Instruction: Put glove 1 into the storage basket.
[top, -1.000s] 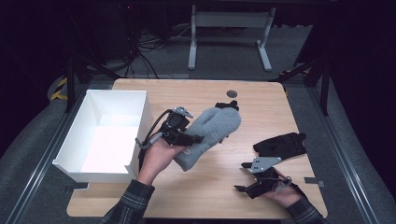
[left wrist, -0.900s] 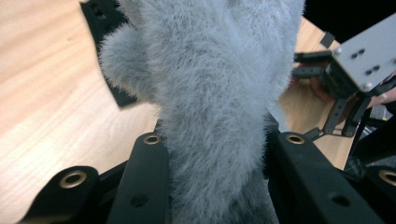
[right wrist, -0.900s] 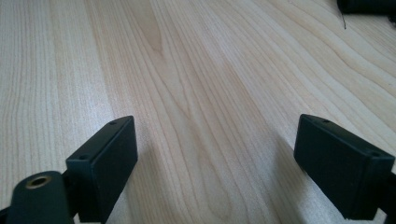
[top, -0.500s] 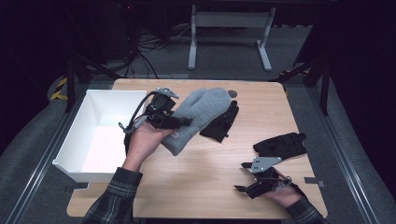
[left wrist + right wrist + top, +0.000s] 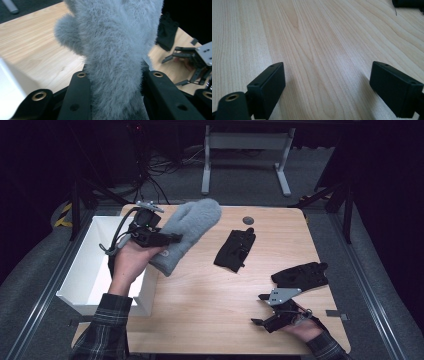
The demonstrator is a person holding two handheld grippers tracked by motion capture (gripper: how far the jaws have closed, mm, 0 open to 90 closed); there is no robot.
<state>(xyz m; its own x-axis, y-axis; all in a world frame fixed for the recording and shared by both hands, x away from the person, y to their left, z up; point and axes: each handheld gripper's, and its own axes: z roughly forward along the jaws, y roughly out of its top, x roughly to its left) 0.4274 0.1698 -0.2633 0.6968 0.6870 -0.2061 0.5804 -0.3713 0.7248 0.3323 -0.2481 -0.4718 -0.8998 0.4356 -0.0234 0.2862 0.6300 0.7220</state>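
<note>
The white box [image 5: 90,270] at the table's left edge shows a bare white inside where it can be seen. The left gripper [image 5: 167,238] pinches the grey mitten [image 5: 187,232] near its cuff, held up beside the box. In the left gripper view the fuzzy mitten rises between both jaws. The right gripper [image 5: 257,310] rests on the table [image 5: 200,305], its jaws spread wide apart with nothing between them.

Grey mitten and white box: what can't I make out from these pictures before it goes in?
- Grey mitten: its cuff, in the left gripper view, is hidden between the left tool's jaws; its tip is cut off by the top edge.
- White box: in the high view, the person's hand and forearm cover part of its floor.
- Black glove: near the right tool, too dark to tell its fingers apart.
</note>
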